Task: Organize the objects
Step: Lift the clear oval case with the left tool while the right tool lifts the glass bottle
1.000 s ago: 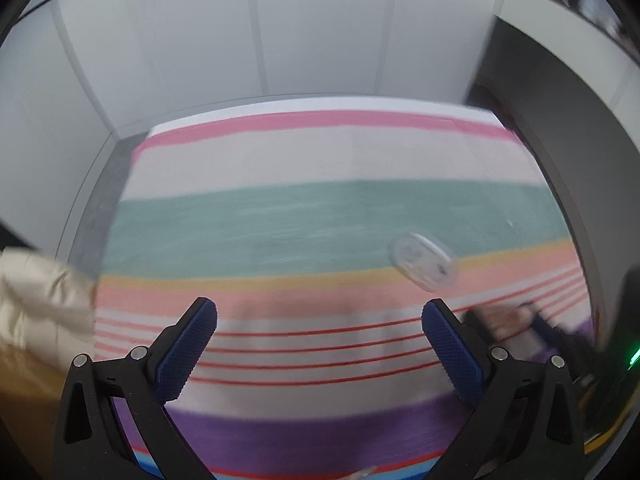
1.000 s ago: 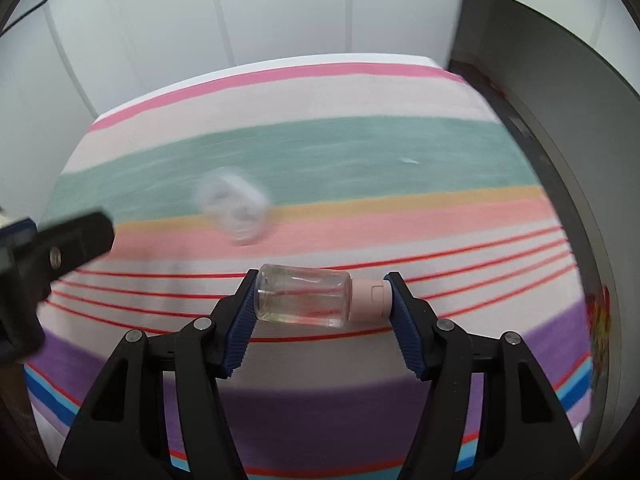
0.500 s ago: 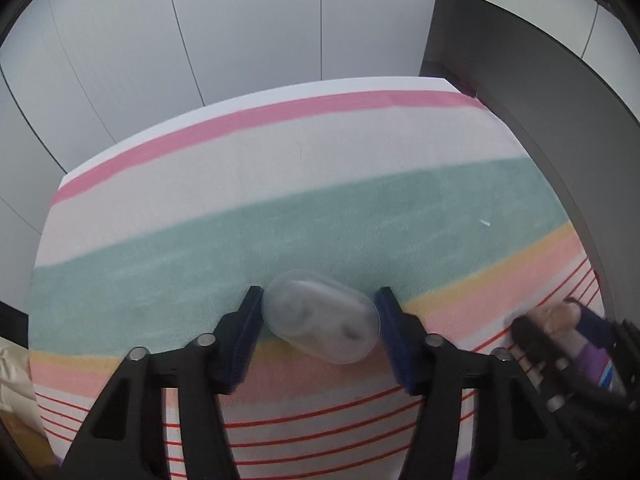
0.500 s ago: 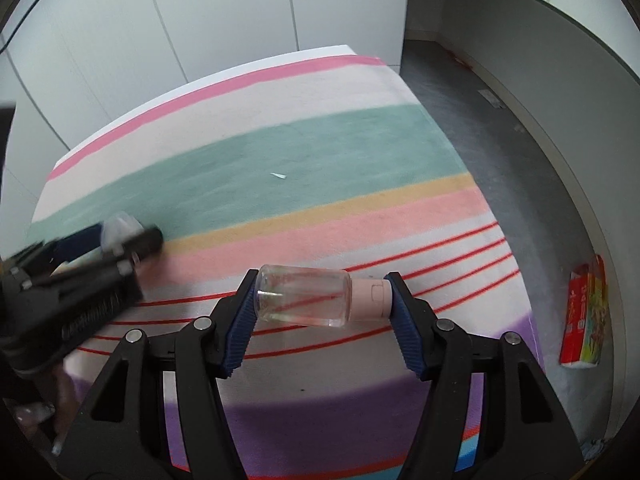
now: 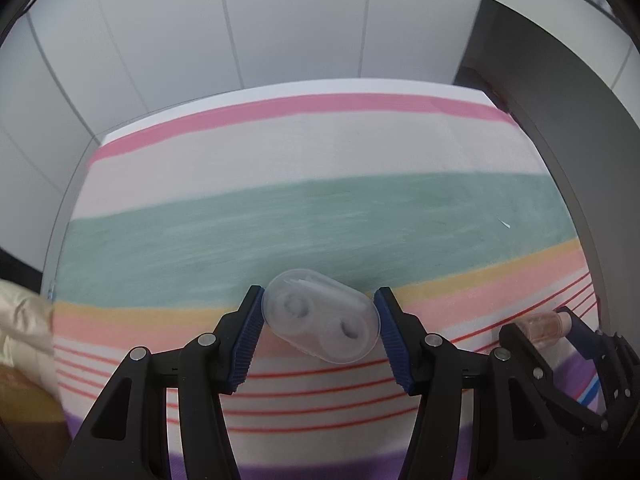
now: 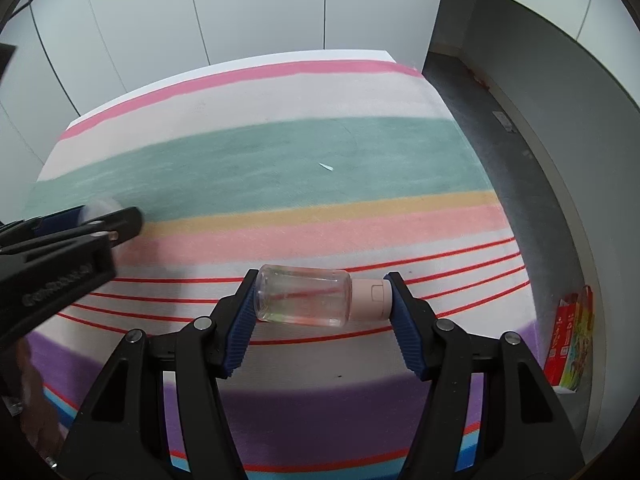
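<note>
Contact-lens case (image 5: pixel 322 322), a clear oval shell with two round wells, sits clamped between the blue pads of the left gripper (image 5: pixel 320 334) in the left wrist view; its long axis runs crosswise from pad to pad, tilted down toward the right pad, and it is lifted over the peach and red-lined stripes of the striped rug (image 5: pixel 312 216), toward the rug's near edge. At the right edge of that view the right gripper (image 5: pixel 554 330) shows beside it, carrying a small bottle (image 5: pixel 540 324). In the right wrist view, that clear bottle (image 6: pixel 304 296) with its pink cap (image 6: pixel 370 298) lies sideways between the right gripper (image 6: pixel 320 312) pads, base against the left pad, cap against the right, above the red lines. The left gripper (image 6: pixel 100 220) shows at the left edge, over the rug's left side. Both loads are held crosswise, side by side, so setting them down needs only a lowering.
</note>
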